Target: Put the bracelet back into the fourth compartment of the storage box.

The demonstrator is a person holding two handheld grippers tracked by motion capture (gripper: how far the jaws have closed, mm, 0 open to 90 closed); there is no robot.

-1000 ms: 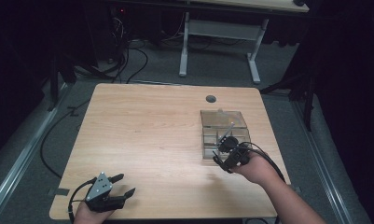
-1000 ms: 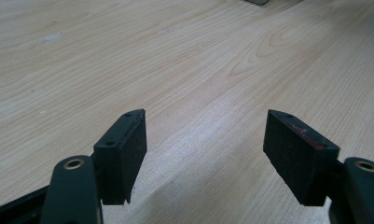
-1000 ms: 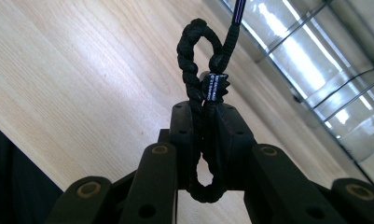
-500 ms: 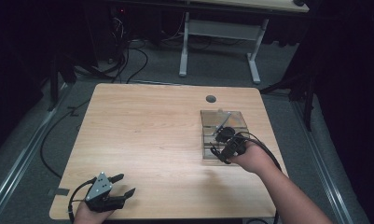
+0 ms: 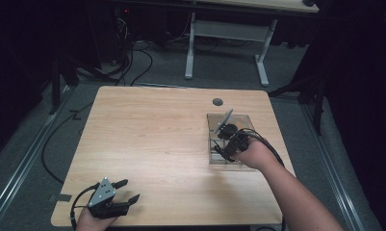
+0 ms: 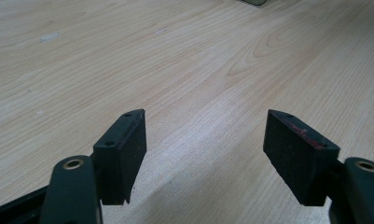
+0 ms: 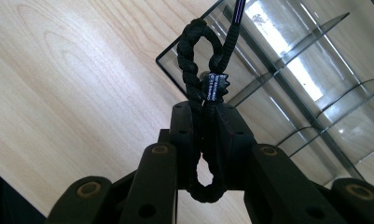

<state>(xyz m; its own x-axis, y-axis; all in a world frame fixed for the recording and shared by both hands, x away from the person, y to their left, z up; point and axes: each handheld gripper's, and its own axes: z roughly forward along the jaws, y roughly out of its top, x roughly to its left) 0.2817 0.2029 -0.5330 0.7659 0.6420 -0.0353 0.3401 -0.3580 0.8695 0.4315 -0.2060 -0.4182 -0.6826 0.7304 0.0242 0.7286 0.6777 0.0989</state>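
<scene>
Wooden tabletop (image 5: 157, 139), round grommet hole (image 5: 217, 102) near far edge. Clear compartmented organizer box (image 5: 242, 120) at right side. Right gripper (image 5: 227, 140) over box, dark item at its tip. Left gripper (image 5: 128, 190) at near-left corner, fingers (image 5: 121, 183) spread apart.

Braided cord's (image 7: 199, 70) lower loop perhaps behind jaws

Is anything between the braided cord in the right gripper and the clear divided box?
Nothing visible. The right gripper holds the black braided cord loop directly over the clear plastic divided box, whose compartments look open on top.
</scene>
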